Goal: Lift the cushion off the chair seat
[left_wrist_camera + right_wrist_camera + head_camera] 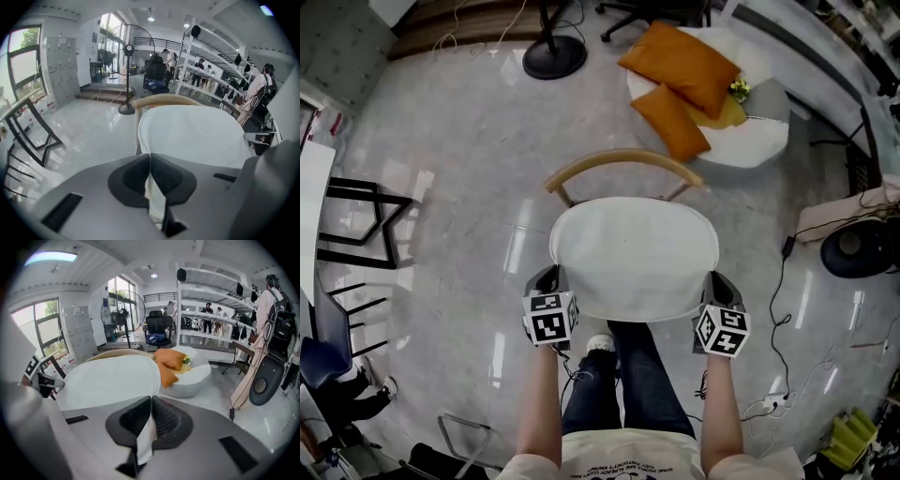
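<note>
– Floor is shining grey all round, and the wooden chair is standing in the middle of it. Which step are we looking at?

– The lift itself, I'm judging. The white cushion is hanging flat between the two grippers, right over the chair. It is covering the seat completely, so only the curved backrest is showing past its far edge.

– Is it resting on the seat or clear of it?

– The head view isn't telling me, since the seat is hiding underneath. In the left gripper view the cushion is looking raised, with the backrest peeking out behind it, so I'm reading it as off the seat or barely above it.

– And the grip?

– The left gripper is biting the near left edge and the right gripper the near right edge. In each gripper view the jaws are pressing together on a thin fold of the white cover, with nothing else between them.

– So what is the next move asking for?

– I'm thinking both hands going up together and evenly, so the cushion is keeping level and no edge is slipping out of such a shallow pinch. The far edge is lying near the backrest, so the cushion is needing to come up and toward the person before going sideways.
</note>
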